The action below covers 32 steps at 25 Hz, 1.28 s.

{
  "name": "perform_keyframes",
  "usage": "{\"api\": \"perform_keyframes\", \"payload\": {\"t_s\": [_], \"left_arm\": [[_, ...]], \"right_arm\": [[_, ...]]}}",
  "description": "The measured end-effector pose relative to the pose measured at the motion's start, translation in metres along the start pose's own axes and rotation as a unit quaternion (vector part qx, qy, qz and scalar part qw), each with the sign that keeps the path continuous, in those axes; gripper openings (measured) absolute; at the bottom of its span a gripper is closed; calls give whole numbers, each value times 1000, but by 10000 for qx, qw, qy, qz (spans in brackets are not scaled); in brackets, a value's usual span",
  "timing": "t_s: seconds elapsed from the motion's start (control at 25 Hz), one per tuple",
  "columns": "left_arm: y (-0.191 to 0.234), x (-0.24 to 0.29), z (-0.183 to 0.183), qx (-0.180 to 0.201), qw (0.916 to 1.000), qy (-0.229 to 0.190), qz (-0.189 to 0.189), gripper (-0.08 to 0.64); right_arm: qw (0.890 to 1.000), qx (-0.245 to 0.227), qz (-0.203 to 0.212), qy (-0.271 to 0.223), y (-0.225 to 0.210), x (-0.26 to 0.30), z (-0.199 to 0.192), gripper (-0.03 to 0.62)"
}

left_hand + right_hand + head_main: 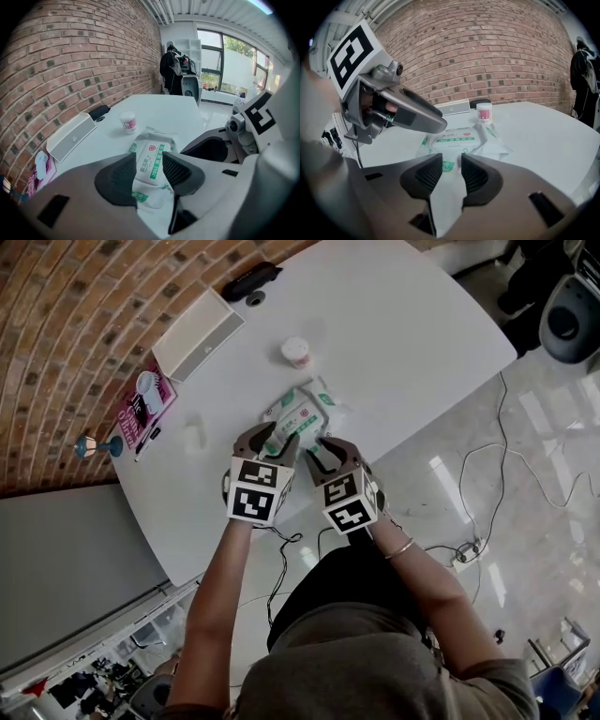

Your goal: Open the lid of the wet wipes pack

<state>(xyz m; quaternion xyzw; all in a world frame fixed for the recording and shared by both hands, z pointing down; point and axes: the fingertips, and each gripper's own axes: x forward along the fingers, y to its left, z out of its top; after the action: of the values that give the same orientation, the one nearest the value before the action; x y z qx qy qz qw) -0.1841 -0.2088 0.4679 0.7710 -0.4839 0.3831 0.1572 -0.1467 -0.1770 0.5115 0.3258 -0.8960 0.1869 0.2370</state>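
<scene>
A white table (pixel 412 324) is set beside a brick wall (pixel 75 324). The wet wipes pack (pixel 298 413) is laid flat, lid shut, just ahead of both claws. The left gripper (pixel 272 440) and the right gripper (pixel 325 451) are held wide, nothing gripped. Beyond the pack, a pink-labelled tub (pixel 295 352) is stood, contents unseen.

The left tool (pixel 278 442) and the right tool (pixel 317 448) are held side by side over the surface (pixel 394 324), just inside its near edge. Both are pointed forward and down, with their tips brought close together. The jaws of each tool are set apart. The marker cubes (pixel 255 489) are turned upward, and both forearms (pixel 211 596) are stretched forward from the body.
</scene>
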Motion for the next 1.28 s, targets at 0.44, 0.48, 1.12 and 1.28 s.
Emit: {"api": "perform_keyframes", "payload": {"t_s": [0.44, 0.48, 1.12, 1.28], "left_arm": [[-24, 18, -2, 945, 9917, 721, -480, 187], [-25, 19, -2, 1058, 9901, 795, -478, 187], [-33, 37, -16, 1593, 9719, 1581, -709, 184], [-32, 40, -19, 1584, 9703, 1671, -736, 176]], "right_arm": [[9999, -61, -43, 71, -1, 6, -6, 126], [9999, -63, -44, 74, -1, 6, -6, 126], [9997, -68, -142, 187, -1, 9, -8, 119], [9996, -84, -156, 220, -1, 11, -8, 118]]}}
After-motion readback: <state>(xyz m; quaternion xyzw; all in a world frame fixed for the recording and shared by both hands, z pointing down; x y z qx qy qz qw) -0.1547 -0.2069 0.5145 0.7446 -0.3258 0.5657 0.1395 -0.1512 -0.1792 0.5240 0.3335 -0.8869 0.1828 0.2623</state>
